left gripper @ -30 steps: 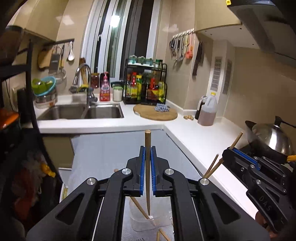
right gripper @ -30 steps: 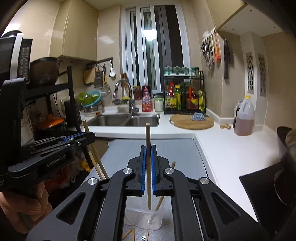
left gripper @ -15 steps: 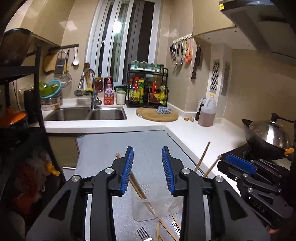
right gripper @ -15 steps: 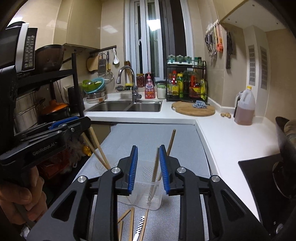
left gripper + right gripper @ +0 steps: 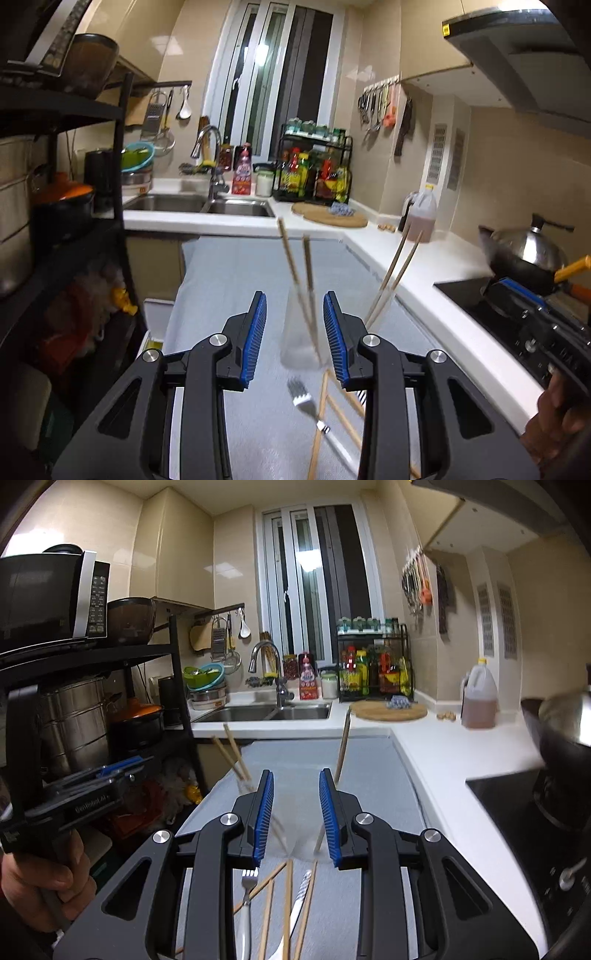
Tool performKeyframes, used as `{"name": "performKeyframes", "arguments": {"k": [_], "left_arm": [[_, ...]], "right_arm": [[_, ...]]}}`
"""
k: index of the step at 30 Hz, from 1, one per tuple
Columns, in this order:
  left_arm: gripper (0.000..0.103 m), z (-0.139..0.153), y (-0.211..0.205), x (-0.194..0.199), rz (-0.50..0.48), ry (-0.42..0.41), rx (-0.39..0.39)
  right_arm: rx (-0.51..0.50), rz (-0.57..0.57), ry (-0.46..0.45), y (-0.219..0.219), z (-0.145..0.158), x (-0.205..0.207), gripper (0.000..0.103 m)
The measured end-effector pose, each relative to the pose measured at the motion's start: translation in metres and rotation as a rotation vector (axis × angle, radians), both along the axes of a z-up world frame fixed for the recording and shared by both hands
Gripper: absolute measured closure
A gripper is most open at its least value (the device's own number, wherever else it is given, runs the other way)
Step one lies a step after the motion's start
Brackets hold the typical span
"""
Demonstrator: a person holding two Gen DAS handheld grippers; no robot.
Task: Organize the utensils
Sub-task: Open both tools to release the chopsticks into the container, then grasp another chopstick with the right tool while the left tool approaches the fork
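A clear plastic cup [image 5: 301,332] stands on the grey mat with several wooden chopsticks [image 5: 295,266] leaning in it; it also shows in the right wrist view [image 5: 295,823]. My left gripper [image 5: 294,338] is open and empty just before the cup. My right gripper [image 5: 296,818] is open and empty, also facing the cup. A fork [image 5: 306,404] and loose chopsticks [image 5: 321,417] lie on the mat below the cup. In the right wrist view the fork [image 5: 246,890], several loose chopsticks [image 5: 288,901] and a white-handled utensil [image 5: 301,893] lie between the jaws.
A grey mat [image 5: 236,288] covers the table. The white counter [image 5: 436,273] runs along the right with an oil jug [image 5: 421,214], a wok [image 5: 528,254] and a cutting board [image 5: 328,218]. The sink [image 5: 199,205] is behind. A black shelf rack [image 5: 122,686] stands left.
Both grippers opened and let go of their chopsticks, which now lean in the cup. Both grippers then drew back and up, bringing the loose utensils on the mat into view.
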State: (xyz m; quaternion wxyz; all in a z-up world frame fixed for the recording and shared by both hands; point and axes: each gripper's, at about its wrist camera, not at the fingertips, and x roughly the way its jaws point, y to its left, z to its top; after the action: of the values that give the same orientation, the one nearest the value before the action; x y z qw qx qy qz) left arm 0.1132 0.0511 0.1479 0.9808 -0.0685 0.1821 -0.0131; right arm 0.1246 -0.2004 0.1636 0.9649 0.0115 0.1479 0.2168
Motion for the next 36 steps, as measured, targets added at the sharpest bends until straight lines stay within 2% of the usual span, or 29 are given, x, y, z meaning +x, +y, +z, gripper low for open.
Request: {"name": "performKeyframes", "arguments": {"k": [5,11,14,20,32,36], "left_arm": [[0.071,-0.04,-0.006,-0.011,-0.001,0.064,0.023],[0.072,-0.073,-0.01,-0.022,0.002,0.108,0.036],[0.073,-0.083,-0.012,-0.027,-0.005,0.12,0.037],[0.076,-0.099,-0.013,-0.039,-0.026,0.13,0.054],[0.077,-0.127,-0.004,-0.051,-0.01,0.175,0.044],[0.077,-0.134,0.001,-0.054,-0.001,0.187,0.033]], "right_arm": [[-0.024,-0.007,0.074,-0.003,-0.041,-0.006,0.076],[-0.043,-0.023,0.151,-0.002,-0.078,-0.004,0.077],[-0.054,-0.017,0.156,0.001,-0.085,-0.006,0.08],[-0.041,0.002,0.205,0.005,-0.098,-0.001,0.096],[-0.053,-0.039,0.237,0.002,-0.115,0.004,0.094],[-0.05,-0.051,0.286,-0.002,-0.132,0.011,0.094]]}}
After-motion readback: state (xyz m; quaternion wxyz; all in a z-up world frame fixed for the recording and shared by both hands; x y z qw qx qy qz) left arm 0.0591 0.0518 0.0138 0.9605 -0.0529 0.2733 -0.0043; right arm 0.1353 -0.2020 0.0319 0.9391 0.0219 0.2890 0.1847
